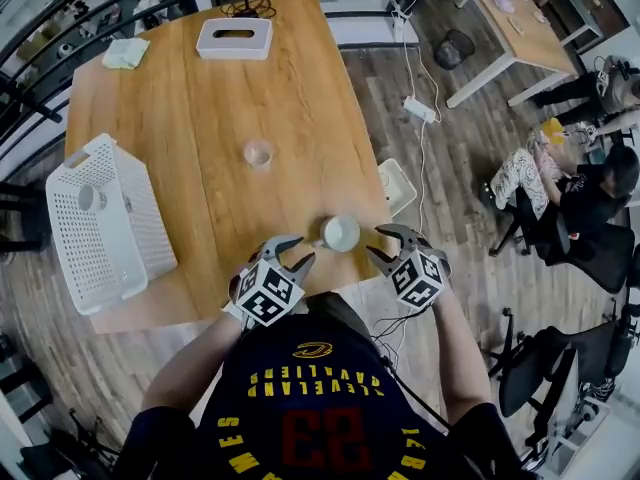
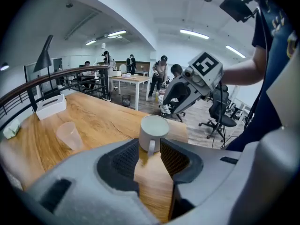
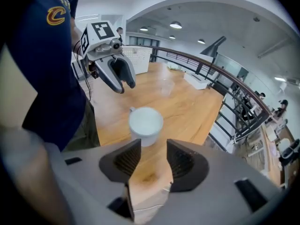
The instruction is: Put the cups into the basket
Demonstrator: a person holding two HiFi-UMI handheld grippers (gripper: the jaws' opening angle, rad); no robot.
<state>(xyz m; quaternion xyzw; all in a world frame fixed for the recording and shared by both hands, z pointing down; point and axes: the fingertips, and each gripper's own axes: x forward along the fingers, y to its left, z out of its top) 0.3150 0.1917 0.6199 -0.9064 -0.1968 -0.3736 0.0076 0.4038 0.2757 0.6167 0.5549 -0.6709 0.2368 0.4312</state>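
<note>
A white mug (image 1: 340, 233) stands near the front edge of the wooden table (image 1: 180, 118), between my two grippers. My left gripper (image 1: 293, 251) is open just left of the mug. In the left gripper view the mug (image 2: 153, 131) stands just beyond the jaw tips with its handle turned toward them, untouched. My right gripper (image 1: 385, 245) is open to the mug's right, and in its own view the mug (image 3: 146, 125) sits a little ahead of the jaws. A clear plastic cup (image 1: 258, 154) stands mid-table. The white perforated basket (image 1: 105, 223) rests at the table's left edge.
A white tissue box (image 1: 233, 38) and a pale cloth (image 1: 125, 53) lie at the far end of the table. A black railing (image 1: 60, 38) runs behind and to the left. Cables and a power strip (image 1: 418, 108) lie on the floor at right, beside office chairs.
</note>
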